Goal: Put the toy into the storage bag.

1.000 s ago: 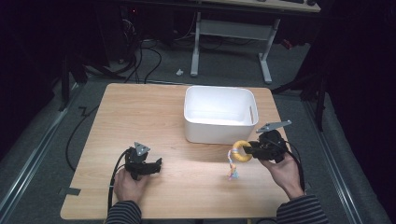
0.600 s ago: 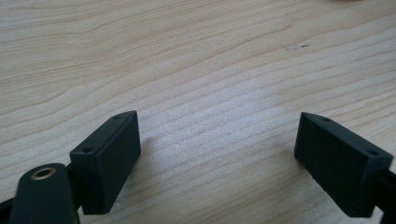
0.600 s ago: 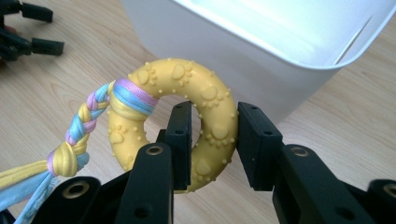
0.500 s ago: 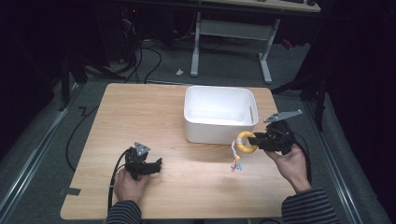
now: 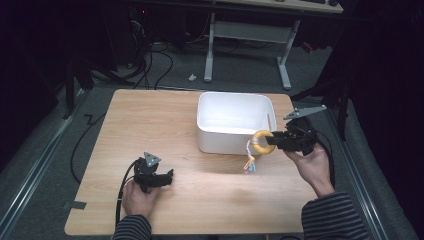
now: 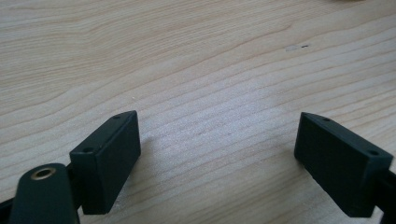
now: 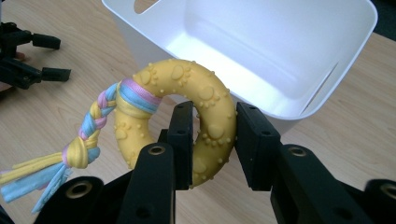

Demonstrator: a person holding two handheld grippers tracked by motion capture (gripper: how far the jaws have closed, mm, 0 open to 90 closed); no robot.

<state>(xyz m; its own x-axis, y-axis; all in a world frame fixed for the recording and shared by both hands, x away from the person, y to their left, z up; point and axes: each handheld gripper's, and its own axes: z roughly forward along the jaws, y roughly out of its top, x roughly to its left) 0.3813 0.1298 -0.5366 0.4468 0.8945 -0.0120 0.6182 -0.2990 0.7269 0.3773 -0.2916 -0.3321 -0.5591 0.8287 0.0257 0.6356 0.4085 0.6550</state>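
A yellow ring toy (image 7: pixel 187 107) with paw prints and a braided pastel rope tail (image 7: pixel 70 149) hangs in the air, my right gripper (image 7: pixel 212 140) shut on its rim. In the high view the ring toy (image 5: pixel 262 142) sits at the front right corner of the white bin (image 5: pixel 235 122), its tail (image 5: pixel 249 161) dangling above the table, with the right gripper (image 5: pixel 280 141) to its right. My left gripper (image 5: pixel 162 178) rests low on the wood table (image 5: pixel 150 125) at the front left, open, with bare wood between its fingers (image 6: pixel 109 158).
The white bin (image 7: pixel 261 51) is empty and stands at the table's back middle. A desk frame and cables lie on the floor beyond the table's far edge. Bare wood lies between the two hands.
My right gripper has lifted the ring toy off the table and carried it up toward the bin's front right corner. The left gripper has stayed put.
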